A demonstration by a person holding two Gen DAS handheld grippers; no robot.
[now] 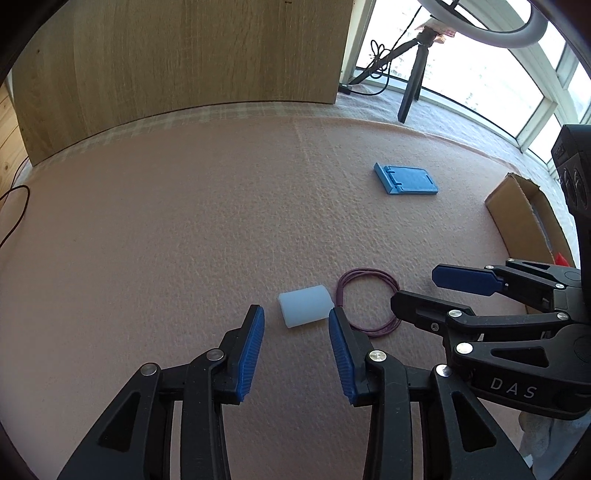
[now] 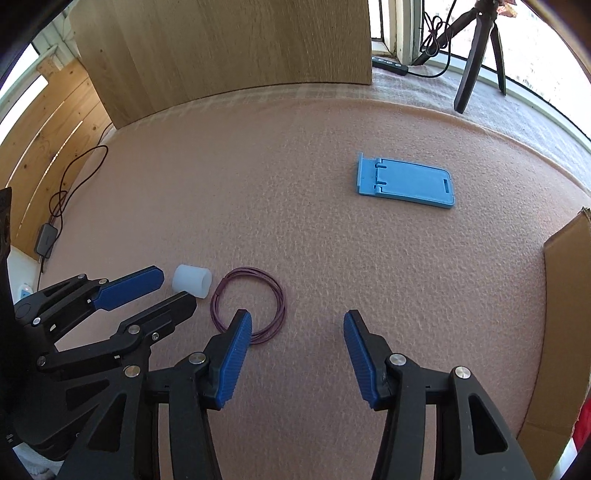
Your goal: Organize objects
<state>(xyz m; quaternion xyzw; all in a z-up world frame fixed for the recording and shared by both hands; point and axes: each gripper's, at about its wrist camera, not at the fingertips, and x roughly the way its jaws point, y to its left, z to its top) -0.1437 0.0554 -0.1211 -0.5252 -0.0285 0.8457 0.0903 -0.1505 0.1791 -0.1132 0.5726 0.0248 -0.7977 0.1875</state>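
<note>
Three things lie loose on the pink surface — the white cylinder (image 1: 306,305) and purple wire coil (image 1: 367,302) mid-surface, the blue phone stand (image 2: 405,181) toward the far edge. The cardboard box (image 2: 565,314) waits at the right edge. Left gripper (image 1: 295,349) and right gripper (image 2: 297,356) hover with jaws apart, empty — sorting looks largely undone.

Home window nook rigged for recording: pink felt mat (image 1: 184,229), wooden cabinet panel (image 1: 184,55) behind it, tripod (image 1: 412,85) and ring light (image 1: 517,33) at bay window (image 1: 498,85).
</note>
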